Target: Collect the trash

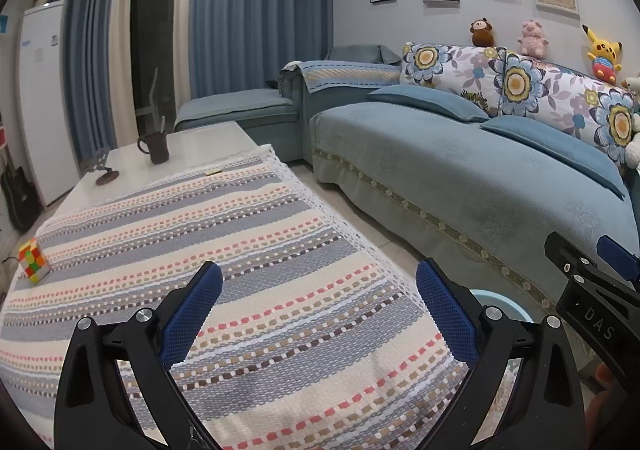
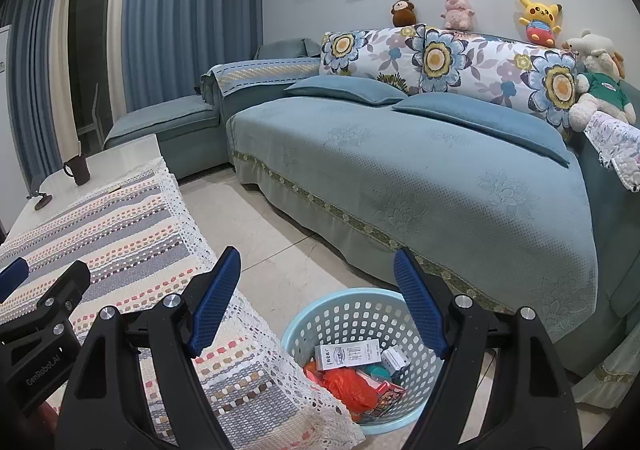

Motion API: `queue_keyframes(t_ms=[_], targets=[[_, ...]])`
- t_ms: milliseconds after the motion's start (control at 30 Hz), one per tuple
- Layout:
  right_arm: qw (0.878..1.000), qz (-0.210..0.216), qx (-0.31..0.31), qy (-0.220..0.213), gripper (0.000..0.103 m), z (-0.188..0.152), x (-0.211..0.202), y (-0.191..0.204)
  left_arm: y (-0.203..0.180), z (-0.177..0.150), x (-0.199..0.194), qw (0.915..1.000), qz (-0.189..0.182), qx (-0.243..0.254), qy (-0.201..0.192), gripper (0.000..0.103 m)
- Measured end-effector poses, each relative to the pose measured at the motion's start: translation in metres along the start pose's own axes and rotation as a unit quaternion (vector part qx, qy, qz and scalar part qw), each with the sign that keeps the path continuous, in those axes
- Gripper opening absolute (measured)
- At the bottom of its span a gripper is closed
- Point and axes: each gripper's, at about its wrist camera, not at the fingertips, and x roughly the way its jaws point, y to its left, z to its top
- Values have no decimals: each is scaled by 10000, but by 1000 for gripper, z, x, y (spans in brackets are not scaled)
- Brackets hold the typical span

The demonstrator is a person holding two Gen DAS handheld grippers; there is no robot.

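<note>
Only the right gripper (image 2: 318,302), spread empty like the left gripper (image 1: 320,310), shows the basket's (image 2: 320,314) trash (image 2: 348,384).

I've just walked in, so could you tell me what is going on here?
A person holds two grippers over a coffee table with a striped cloth, collecting trash. Both the left gripper and right gripper are open and empty. The light blue basket on the floor beside the table already holds boxes and an orange bag. A Rubik's cube and dark mug sit on the table.
</note>
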Motion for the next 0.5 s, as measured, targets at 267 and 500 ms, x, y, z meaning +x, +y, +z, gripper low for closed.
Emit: queue_keyframes(t_ms=[267, 500], targets=[[10000, 14, -21, 10, 75, -1, 2, 1, 1, -1, 0, 10000, 36, 1, 2, 95], [10000, 13, -22, 14, 75, -1, 2, 1, 0, -1, 1, 10000, 92, -16, 14, 95]])
